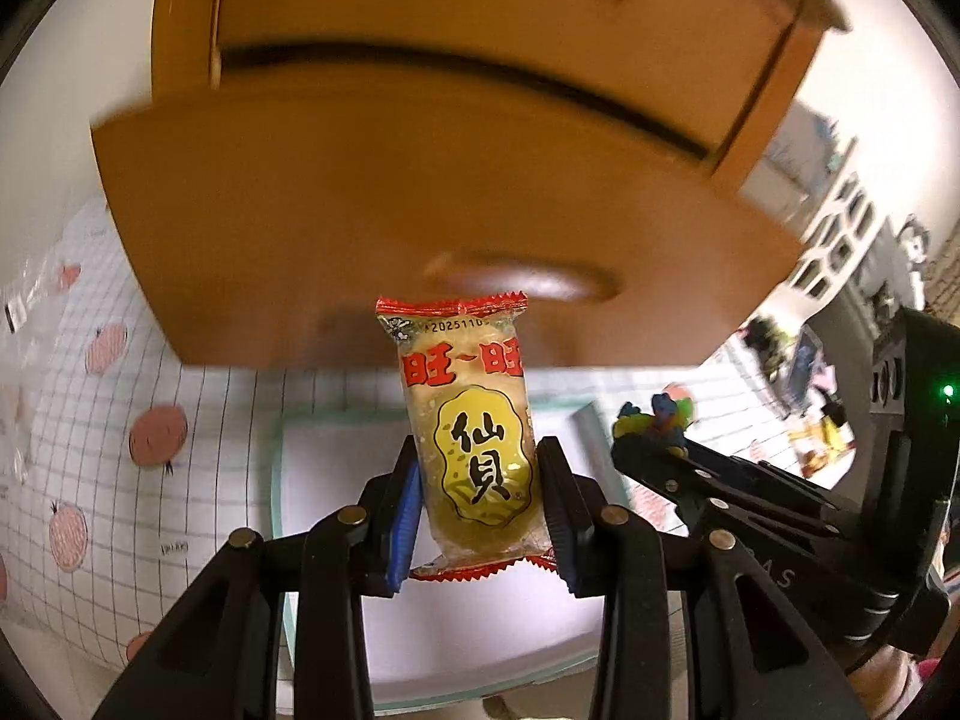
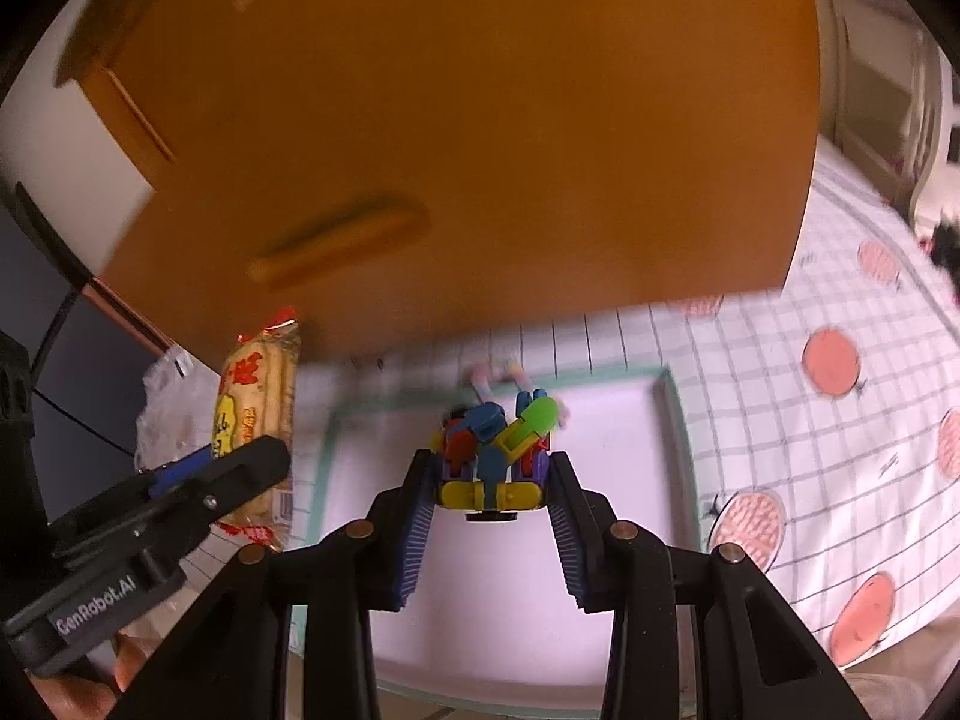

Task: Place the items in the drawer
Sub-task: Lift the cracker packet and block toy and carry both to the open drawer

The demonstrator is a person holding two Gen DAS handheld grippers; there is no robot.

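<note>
My left gripper (image 1: 480, 480) is shut on a rice cracker packet (image 1: 474, 426), yellow with red crimped ends, held upright in front of the wooden drawer unit (image 1: 420, 192). The lower drawer front with its recessed handle (image 1: 528, 279) stands pulled out a little, just beyond the packet. My right gripper (image 2: 491, 468) is shut on a multicoloured toy vehicle (image 2: 495, 450) of blue, green, yellow and red parts. In the right wrist view the cracker packet (image 2: 258, 414) and the left gripper's finger (image 2: 228, 480) show at the left. The toy (image 1: 657, 420) shows at the right of the left wrist view.
A white tray with a mint-green rim (image 2: 678, 414) lies on the checked tablecloth with pink fruit prints (image 2: 840, 360) below both grippers. A crumpled clear bag (image 2: 159, 396) lies at the table's left edge. Shelves and clutter (image 1: 840, 240) stand in the far right background.
</note>
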